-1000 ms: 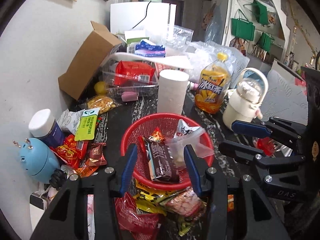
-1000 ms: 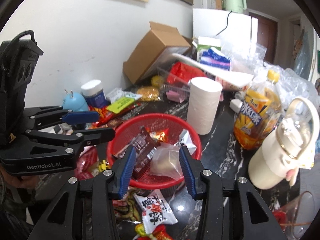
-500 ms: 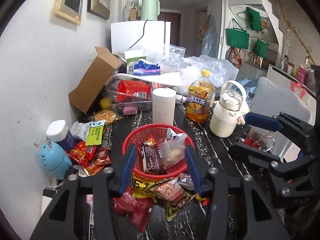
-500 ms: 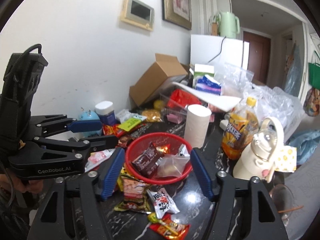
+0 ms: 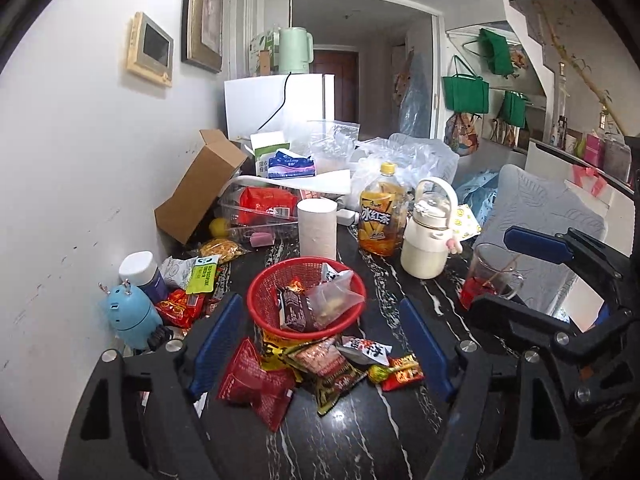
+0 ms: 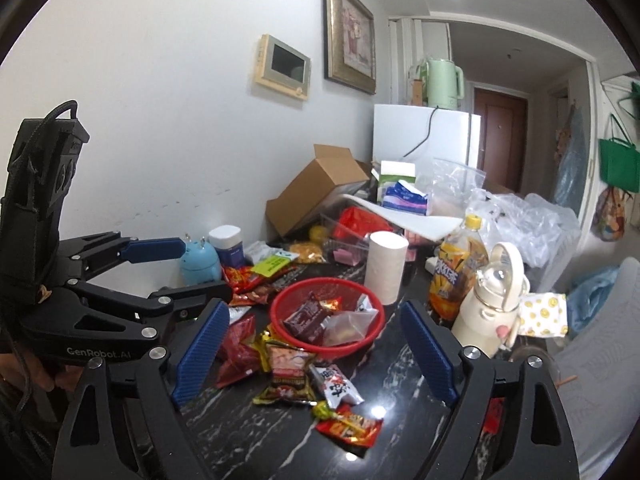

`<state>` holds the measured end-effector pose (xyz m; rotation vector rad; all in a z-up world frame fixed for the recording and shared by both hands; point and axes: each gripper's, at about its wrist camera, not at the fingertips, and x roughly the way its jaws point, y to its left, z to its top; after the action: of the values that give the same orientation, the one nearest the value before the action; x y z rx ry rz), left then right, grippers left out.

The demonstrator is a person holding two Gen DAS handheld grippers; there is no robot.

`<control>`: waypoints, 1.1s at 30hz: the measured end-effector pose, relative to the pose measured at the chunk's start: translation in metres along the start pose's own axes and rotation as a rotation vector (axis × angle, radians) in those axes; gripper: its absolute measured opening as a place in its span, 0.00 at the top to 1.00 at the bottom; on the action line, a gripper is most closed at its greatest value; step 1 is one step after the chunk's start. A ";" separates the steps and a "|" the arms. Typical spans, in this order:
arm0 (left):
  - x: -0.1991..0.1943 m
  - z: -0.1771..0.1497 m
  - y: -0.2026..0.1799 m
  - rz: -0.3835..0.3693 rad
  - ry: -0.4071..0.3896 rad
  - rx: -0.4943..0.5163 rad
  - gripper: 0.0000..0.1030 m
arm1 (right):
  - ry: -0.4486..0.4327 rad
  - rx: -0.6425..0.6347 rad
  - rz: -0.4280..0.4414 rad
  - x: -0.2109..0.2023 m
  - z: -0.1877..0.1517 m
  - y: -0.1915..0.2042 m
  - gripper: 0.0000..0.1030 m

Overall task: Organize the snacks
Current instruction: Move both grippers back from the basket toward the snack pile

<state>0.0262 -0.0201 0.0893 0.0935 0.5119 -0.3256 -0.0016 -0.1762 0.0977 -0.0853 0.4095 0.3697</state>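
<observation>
Both claws opening, empty: left claw (image 5: 320, 344), right claw (image 6: 316, 352). Red basket (image 5: 260, 304) mid-desk, loose snack packets (image 5: 320, 364) toward near edge. Risk: slippery wrappers sliding off, glass cup (image 5: 490, 280) knocked.

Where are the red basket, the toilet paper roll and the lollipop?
red basket (image 5: 256, 304): left wrist view, left rim.
toilet paper roll (image 5: 318, 230): left wrist view, side wall.
lollipop (image 6: 321, 411): right wrist view, wrapped head.
</observation>
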 end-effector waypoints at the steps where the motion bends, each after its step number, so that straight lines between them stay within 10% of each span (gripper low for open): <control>1: -0.003 -0.003 -0.002 -0.002 0.000 0.002 0.22 | -0.002 0.001 -0.002 -0.004 -0.002 0.001 0.14; 33: 0.024 -0.128 0.012 -0.090 0.209 -0.167 0.22 | 0.235 0.211 0.003 0.019 -0.121 0.012 0.14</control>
<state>-0.0095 0.0060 -0.0340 -0.0581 0.7498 -0.3614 -0.0352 -0.1772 -0.0211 0.0782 0.6790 0.3187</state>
